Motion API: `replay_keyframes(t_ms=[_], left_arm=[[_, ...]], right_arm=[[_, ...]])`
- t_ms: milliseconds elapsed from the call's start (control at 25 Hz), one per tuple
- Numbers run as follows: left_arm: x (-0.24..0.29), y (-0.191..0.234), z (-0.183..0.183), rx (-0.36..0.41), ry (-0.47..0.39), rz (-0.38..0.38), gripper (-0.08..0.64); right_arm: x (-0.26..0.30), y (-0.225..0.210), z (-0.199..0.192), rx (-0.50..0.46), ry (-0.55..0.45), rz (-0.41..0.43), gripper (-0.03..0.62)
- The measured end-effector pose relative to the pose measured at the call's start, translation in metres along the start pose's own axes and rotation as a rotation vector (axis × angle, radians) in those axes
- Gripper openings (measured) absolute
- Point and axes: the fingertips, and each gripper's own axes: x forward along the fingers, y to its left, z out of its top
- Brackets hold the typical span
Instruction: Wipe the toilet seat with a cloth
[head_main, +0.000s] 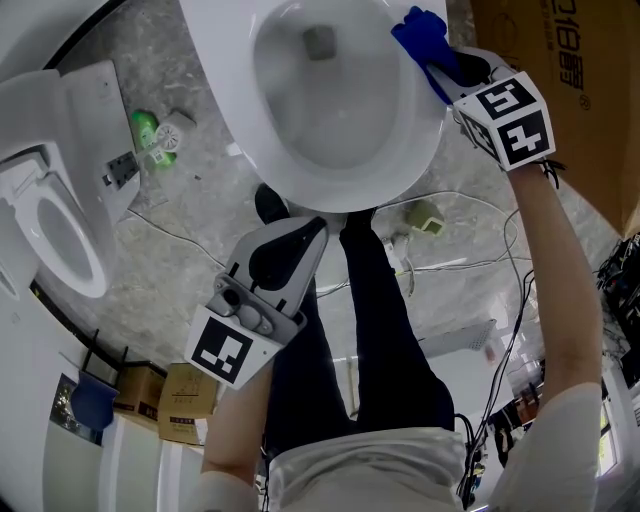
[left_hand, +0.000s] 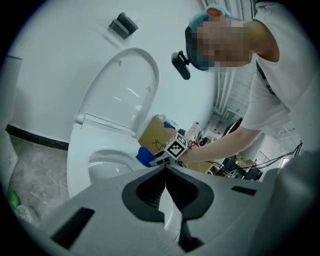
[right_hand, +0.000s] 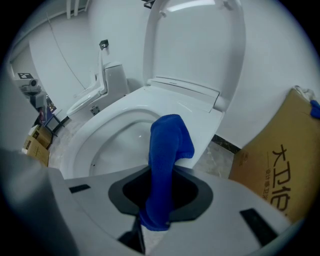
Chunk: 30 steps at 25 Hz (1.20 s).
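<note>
The right gripper (right_hand: 161, 196) pinches a blue cloth (right_hand: 169, 142) between its jaws. The fabric runs up out of the claw in a thick roll and folds over at its free end. That end sits on the right side of the toilet seat (right_hand: 116, 112), toward the back near the hinge, with the claw just beside the rim. The person's right arm reaches out straight to it.

The left gripper (head_main: 292, 248) has its jaws pressed together with nothing between them. It hangs low by the front edge of the toilet, apart from the porcelain, just above the person's dark trouser legs (head_main: 392, 335).

Behind the seat the lid (right_hand: 197, 47) stands upright against the white wall. A brown cardboard box (right_hand: 280, 165) with printed characters leans just to the right of the toilet, near the hand with the cloth. On the grey marbled floor to the left lies a green bottle (head_main: 146, 129), and further left stands a second toilet (head_main: 55, 235). Thin cables (head_main: 462, 266) trail across the floor in front of the bowl, round the person's feet.
</note>
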Motion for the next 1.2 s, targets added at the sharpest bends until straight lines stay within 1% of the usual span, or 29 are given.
replay_keyframes(t_ms=[200, 440, 840, 1200], left_arm=[[0.000, 0.003, 0.002, -0.004, -0.004, 0.000, 0.009], [-0.002, 0.005, 0.000, -0.010, -0.003, -0.002, 0.009], [-0.009, 0.018, 0.007, 0.000, -0.009, 0.013, 0.009], [-0.012, 0.021, 0.008, -0.009, -0.018, 0.016, 0.009]], right_arm=[[0.003, -0.007, 0.005, 0.021, 0.002, -0.001, 0.080], [0.007, -0.015, 0.012, 0.089, -0.021, -0.003, 0.080], [0.013, -0.026, 0.022, 0.108, -0.012, -0.037, 0.081], [0.019, -0.036, 0.034, 0.116, -0.005, -0.049, 0.081]])
